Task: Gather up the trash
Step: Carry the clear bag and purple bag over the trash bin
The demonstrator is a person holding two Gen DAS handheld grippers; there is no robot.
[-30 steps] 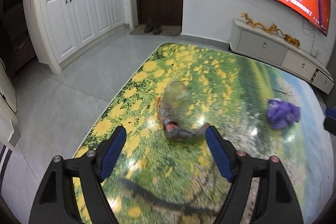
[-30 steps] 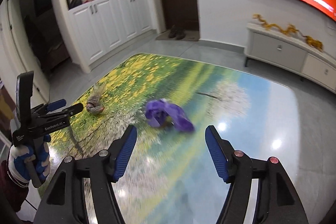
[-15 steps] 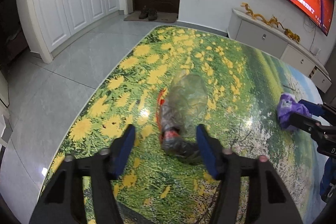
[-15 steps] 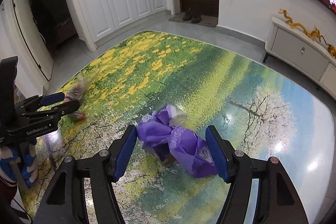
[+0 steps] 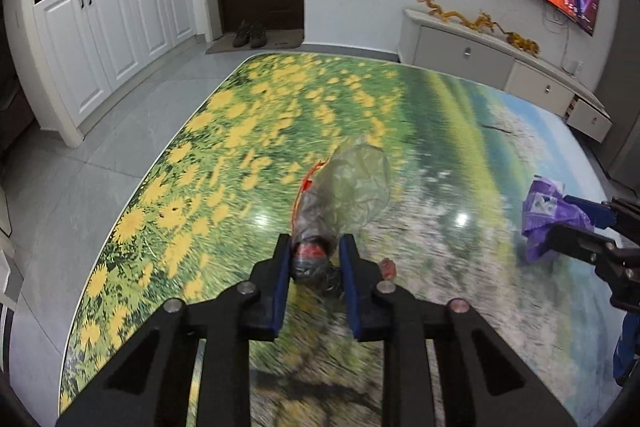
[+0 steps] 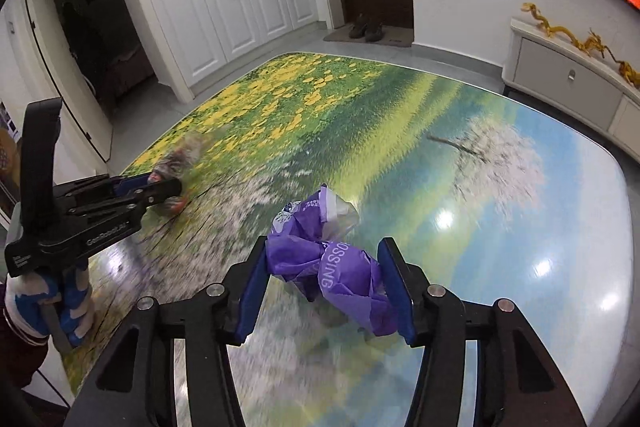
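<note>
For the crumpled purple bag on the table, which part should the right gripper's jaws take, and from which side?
Grip the purple bag across its thick crumpled middle, coming down from the near side, as the right gripper does now. Its jaws have just been closing and bracket that bunched part. The pale loose flap at the far end would likely slip or tear.

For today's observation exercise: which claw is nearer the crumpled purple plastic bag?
Right. The right claw straddles the crumpled purple plastic bag; the left claw is apart, clamping a clear wrapper.
</note>
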